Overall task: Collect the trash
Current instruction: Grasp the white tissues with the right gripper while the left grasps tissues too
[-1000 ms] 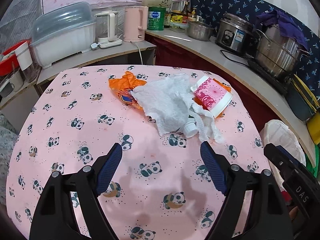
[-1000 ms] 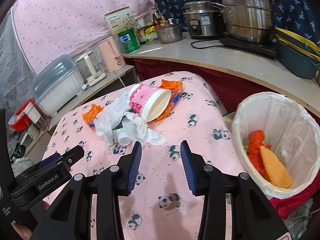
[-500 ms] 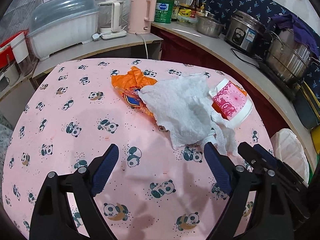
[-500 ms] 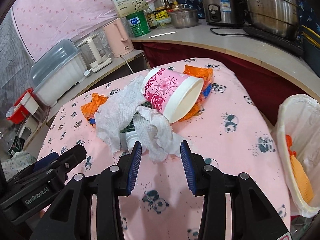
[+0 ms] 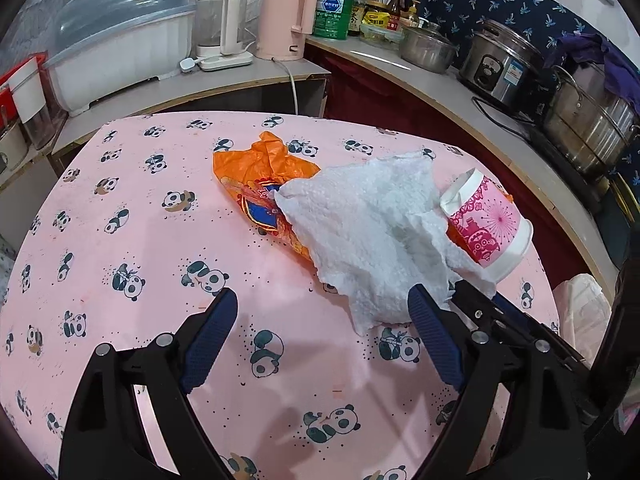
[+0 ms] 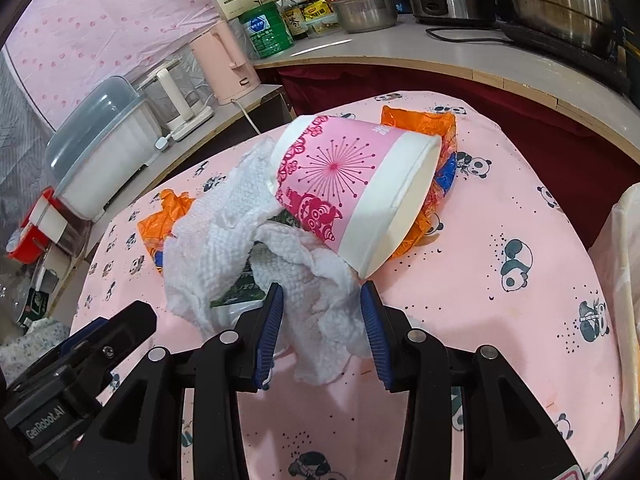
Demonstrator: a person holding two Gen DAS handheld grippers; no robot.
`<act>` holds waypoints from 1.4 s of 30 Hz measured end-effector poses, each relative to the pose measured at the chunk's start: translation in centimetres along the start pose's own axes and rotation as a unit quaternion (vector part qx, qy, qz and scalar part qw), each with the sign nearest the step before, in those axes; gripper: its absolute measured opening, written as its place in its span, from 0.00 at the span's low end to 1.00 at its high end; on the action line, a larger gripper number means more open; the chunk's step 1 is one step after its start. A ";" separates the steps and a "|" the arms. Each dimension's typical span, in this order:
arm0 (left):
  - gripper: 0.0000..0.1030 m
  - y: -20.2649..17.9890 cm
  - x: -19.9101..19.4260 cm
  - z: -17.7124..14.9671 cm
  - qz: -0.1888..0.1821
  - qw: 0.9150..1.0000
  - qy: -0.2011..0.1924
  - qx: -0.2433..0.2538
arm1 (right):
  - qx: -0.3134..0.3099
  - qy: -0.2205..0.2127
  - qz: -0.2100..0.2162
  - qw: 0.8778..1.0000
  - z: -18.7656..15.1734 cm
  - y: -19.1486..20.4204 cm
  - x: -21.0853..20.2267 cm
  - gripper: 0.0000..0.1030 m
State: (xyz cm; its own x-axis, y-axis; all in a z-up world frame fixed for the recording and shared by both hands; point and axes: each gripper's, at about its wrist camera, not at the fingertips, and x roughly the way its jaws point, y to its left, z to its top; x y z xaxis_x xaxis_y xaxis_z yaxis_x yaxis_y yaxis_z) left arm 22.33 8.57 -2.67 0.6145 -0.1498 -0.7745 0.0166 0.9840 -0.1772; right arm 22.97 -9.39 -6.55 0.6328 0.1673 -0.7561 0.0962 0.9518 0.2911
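The right gripper (image 6: 321,312) has its fingers open around the crumpled white paper towel (image 6: 316,280) on the pink panda bench (image 6: 500,300). Next, squeeze and lift it. The left gripper (image 5: 322,334) waits, fingers wide and empty.

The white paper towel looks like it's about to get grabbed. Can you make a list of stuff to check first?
1. Right gripper open: ok, the jaws stand apart.
2. White paper towel between its fingers: ok, a fold of towel lies in the gap.
3. Nothing else gets pinched: cannot tell. A small bottle lies under the towel beside the left finger.
4. Pink paper cup won't tumble: not ok. It lies on its side, leaning on the towel.
5. Left gripper out of the way: ok, open and holding nothing over the tablecloth.
6. Trash bin close: ok, its bag shows at the table's right edge.
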 end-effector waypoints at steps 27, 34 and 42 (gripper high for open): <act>0.58 -6.9 3.0 -0.6 -0.051 0.996 0.046 0.049 | 0.017 0.010 0.002 1.000 -3.7 -3.0 -2.6 0.07; 0.08 -6.6 1.8 -1.0 -0.055 0.996 0.049 0.050 | 0.025 0.005 0.007 1.000 -4.8 -3.5 -4.4 0.07; 0.07 -6.0 -1.9 -2.2 -0.046 0.997 0.025 0.047 | 0.022 -0.033 0.017 0.999 -4.4 -3.3 -8.4 0.07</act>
State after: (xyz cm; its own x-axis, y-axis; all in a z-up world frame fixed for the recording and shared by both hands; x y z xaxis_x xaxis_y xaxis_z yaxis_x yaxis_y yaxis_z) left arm 19.34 2.71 -1.44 0.5673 -0.2425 -0.7870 0.1473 0.9701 -0.1928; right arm 13.97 -12.80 -3.71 0.6847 0.1811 -0.7059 0.1060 0.9336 0.3423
